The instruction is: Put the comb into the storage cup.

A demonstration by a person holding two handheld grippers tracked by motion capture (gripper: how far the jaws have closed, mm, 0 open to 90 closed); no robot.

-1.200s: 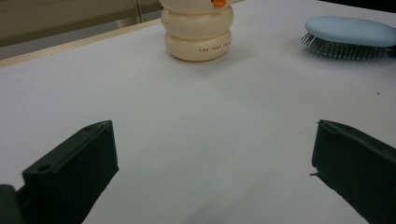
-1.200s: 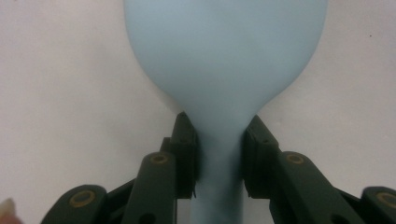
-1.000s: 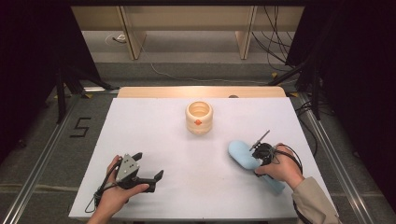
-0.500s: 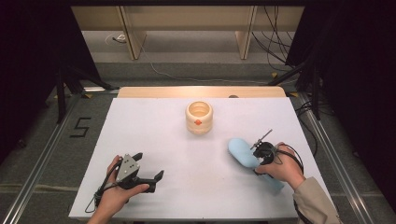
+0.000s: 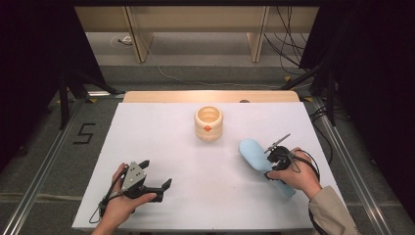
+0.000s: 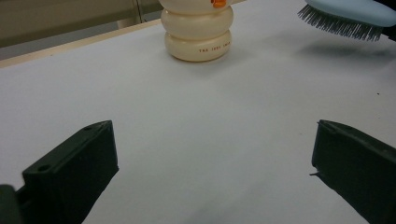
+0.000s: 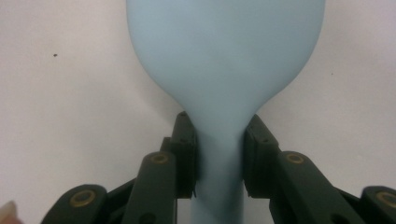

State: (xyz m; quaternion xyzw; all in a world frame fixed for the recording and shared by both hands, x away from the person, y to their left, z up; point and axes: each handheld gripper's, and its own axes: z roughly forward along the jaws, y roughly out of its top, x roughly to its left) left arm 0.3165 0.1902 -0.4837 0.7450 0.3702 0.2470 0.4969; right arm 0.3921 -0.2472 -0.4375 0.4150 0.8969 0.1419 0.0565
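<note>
Left gripper [image 5: 155, 185]: my jaws stand wide apart, with nothing between them, low over the white counter [image 5: 161, 147].
Cream jar [image 5: 208, 123]: upright, mid-counter, far side.
Blue hairbrush [image 5: 255, 154]: right of the jar, bristles down.
Right gripper [image 7: 219, 154]: I clamp its handle neck.

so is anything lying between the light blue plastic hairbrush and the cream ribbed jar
No. In the high view, only bare white tabletop separates the light blue plastic hairbrush from the cream ribbed jar.
</note>
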